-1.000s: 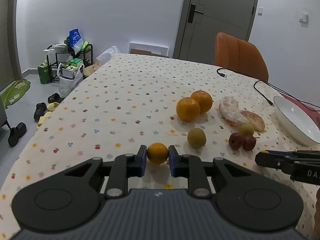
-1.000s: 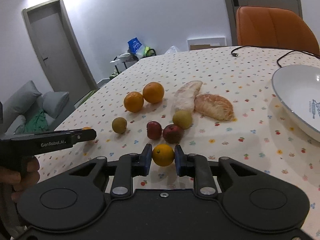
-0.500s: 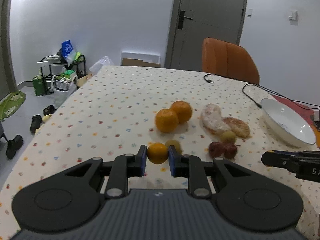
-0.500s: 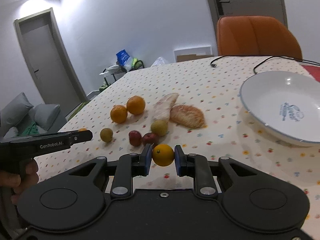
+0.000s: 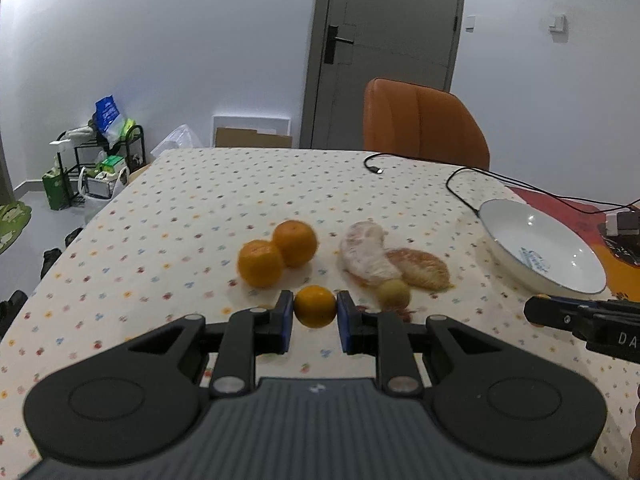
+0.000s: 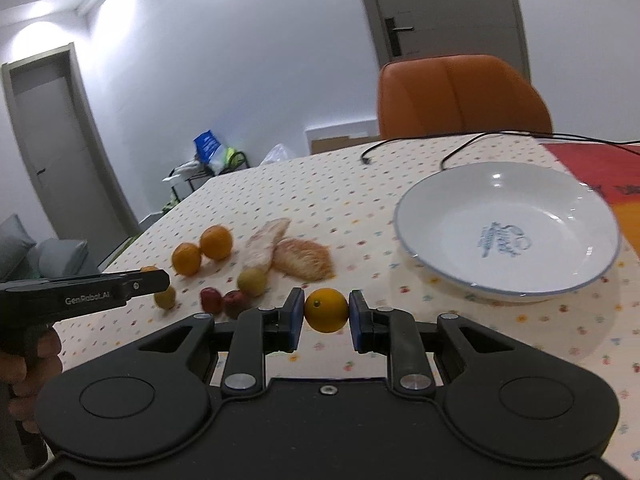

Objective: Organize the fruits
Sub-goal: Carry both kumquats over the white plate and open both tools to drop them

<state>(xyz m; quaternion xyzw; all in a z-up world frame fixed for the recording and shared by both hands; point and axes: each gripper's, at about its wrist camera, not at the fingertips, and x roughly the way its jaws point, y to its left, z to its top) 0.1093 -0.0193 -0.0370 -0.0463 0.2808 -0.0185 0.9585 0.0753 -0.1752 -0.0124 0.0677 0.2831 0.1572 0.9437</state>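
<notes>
Both grippers, left (image 5: pixel 315 316) and right (image 6: pixel 326 318), each pinch a small orange off the table; carry right's orange (image 6: pixel 326 309) level over the bowl (image 6: pixel 440 272), release low.

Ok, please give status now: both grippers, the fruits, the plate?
Left gripper shut on small orange. Right gripper shut on second small orange. White plate holds no fruit, nothing in the way.

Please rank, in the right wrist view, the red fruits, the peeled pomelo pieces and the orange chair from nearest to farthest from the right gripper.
1. Red fruits, just ahead-left of the right gripper.
2. Peeled pomelo pieces, mid-table beyond them.
3. Orange chair, behind the table's far edge.
</notes>
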